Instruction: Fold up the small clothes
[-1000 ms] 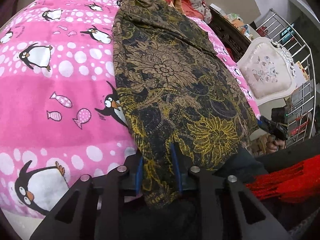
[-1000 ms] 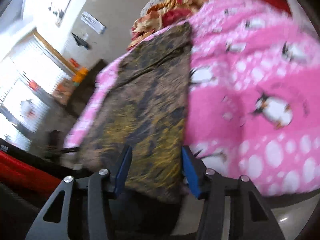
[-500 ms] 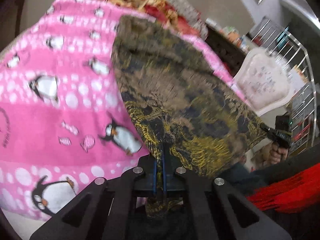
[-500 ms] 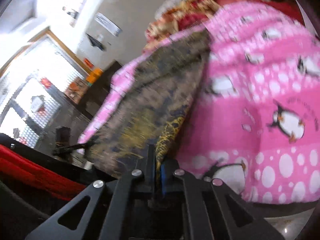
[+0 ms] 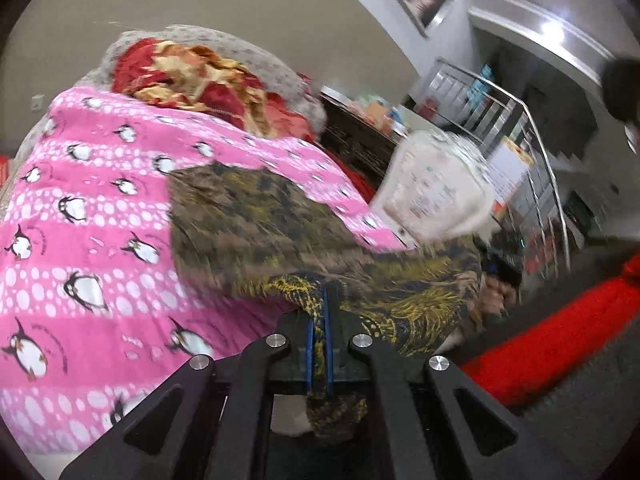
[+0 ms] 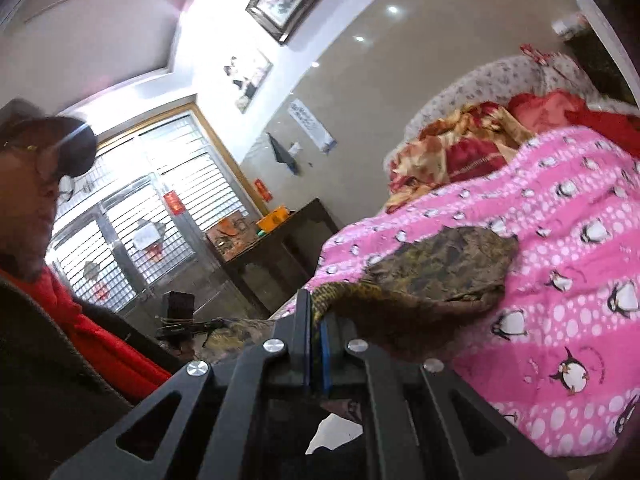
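Pinched at 2 near corners: the left gripper (image 5: 319,334) clamped tight on the near hem of the brown-and-yellow floral garment (image 5: 256,220), cloth squeezed between the blue pads (image 5: 309,344) and a tuft hanging out below; the right gripper (image 6: 316,350) likewise fully closed on the other near corner of the same garment (image 6: 440,264). Held so in order to carry the near edge as 1 straight line. Near end raised clear of the pink penguin blanket (image 5: 80,240), far end lying flat on it, the span between sagging slightly. Probably the opening of a lengthwise fold, near hem to be laid over the far end. Beyond, a heap of red-and-gold bedding (image 5: 192,76) at the head of the bed, well apart from the work.
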Tool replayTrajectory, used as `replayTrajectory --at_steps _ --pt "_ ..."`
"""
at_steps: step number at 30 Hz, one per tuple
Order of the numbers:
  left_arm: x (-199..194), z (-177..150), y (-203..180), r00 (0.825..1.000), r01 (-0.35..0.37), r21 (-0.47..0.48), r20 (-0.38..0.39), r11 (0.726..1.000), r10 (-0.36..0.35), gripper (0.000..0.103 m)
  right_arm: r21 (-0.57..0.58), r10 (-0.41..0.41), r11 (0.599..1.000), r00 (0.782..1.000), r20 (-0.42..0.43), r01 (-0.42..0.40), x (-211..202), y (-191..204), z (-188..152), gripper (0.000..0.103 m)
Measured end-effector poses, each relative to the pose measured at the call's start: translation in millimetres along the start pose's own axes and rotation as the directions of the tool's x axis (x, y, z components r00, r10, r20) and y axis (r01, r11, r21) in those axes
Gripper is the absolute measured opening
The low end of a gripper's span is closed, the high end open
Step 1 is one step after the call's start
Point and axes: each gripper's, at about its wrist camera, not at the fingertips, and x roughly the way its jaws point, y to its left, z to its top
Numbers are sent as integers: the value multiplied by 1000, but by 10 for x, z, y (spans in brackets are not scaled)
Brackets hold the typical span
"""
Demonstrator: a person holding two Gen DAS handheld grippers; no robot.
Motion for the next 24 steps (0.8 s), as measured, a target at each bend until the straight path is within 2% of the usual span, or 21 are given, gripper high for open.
replayTrajectory --at_steps 1,6,10,14,18,24 --pt "126 98 144 999 -47 -28 5 998 47 0 19 -22 1000 1000 1 22 46 -115 1 3" --pt "782 545 679 981 -190 -126 -2 974 192 0 138 -166 977 986 17 162 475 -818 156 4" --pt "1319 924 983 966 -256 -93 -51 962 252 0 213 -281 938 960 5 274 902 -1387 397 4" --pt "1730 1243 1287 954 -295 -80 -86 952 288 0 285 -361 891 932 -26 353 1280 -1874 617 4" --pt "2099 1409 1589 930 -351 -71 -145 934 338 0 320 -416 851 906 -74 417 1632 -2307 781 4" --pt "2590 1349 1895 873 -446 -6 -223 895 434 0 315 -487 791 852 -193 524 2052 -2801 702 4"
